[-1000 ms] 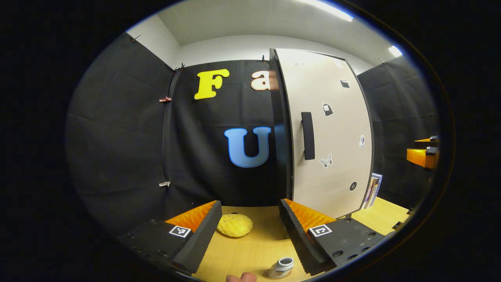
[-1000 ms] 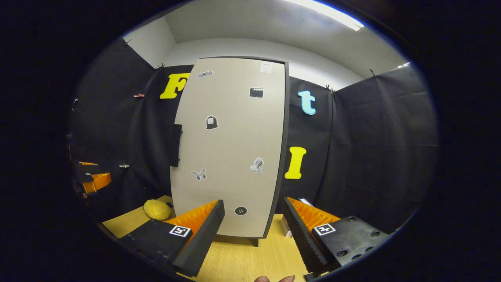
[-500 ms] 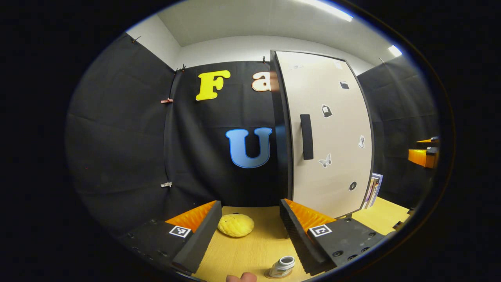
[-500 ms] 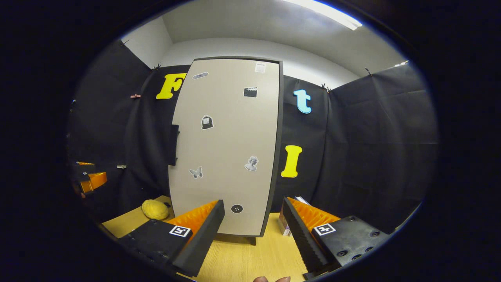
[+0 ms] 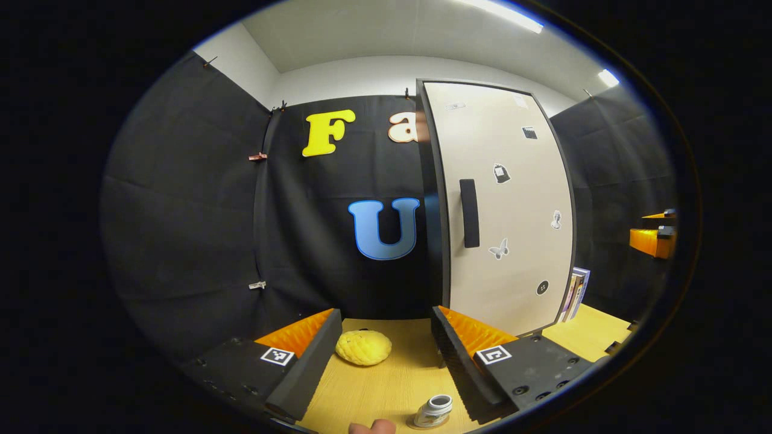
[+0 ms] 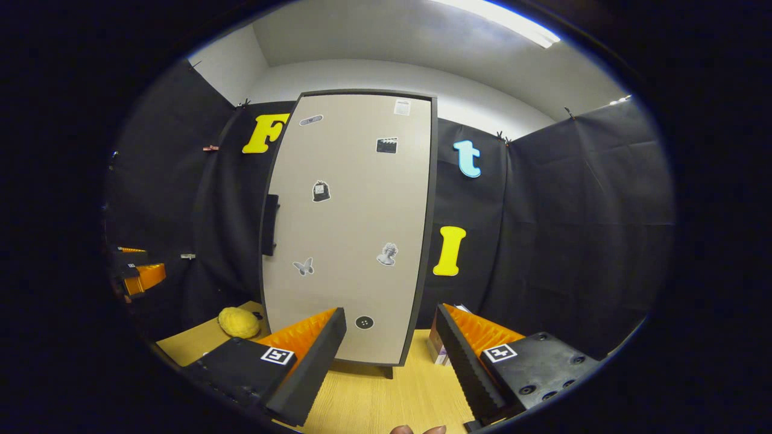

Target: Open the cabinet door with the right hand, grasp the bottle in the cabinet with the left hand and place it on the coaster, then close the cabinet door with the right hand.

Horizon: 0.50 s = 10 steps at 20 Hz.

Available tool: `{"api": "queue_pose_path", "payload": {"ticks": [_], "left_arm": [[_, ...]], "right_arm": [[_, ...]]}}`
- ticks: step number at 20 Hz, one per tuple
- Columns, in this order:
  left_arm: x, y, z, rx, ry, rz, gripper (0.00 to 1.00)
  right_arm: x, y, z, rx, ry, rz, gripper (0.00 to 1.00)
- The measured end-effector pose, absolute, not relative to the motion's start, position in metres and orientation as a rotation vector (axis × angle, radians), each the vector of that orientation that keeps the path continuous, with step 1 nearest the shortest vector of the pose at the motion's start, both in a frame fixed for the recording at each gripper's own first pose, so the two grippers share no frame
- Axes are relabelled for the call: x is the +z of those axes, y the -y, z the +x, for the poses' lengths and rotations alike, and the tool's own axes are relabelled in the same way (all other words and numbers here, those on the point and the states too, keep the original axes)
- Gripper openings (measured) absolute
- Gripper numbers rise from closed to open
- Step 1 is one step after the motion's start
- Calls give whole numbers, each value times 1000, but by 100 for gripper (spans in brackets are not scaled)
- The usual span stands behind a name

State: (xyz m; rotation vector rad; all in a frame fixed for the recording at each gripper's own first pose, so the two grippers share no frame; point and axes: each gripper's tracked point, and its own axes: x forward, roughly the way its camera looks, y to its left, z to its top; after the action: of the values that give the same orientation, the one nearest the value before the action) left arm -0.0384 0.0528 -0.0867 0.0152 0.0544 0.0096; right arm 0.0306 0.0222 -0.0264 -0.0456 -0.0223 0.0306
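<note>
I hold the left gripper [image 5: 381, 355] with its fingers apart over the counter [image 5: 386, 392], gripping nothing. The bottle [image 5: 433, 411] stands on the coaster [image 5: 412, 425] just below its right finger; a yellow sponge [image 5: 363, 347] lies ahead. My right gripper [image 6: 391, 355] is also spread and empty, facing the cabinet door [image 6: 353, 229], which looks shut, handle [image 6: 271, 224] at its left edge.
</note>
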Motion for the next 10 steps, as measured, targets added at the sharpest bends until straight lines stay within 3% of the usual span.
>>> {"api": "queue_pose_path", "payload": {"ticks": [10], "left_arm": [[-84,-52,-42,6,-51,27,94]], "right_arm": [[-26,-23,28,34,21,-49,97]]}}
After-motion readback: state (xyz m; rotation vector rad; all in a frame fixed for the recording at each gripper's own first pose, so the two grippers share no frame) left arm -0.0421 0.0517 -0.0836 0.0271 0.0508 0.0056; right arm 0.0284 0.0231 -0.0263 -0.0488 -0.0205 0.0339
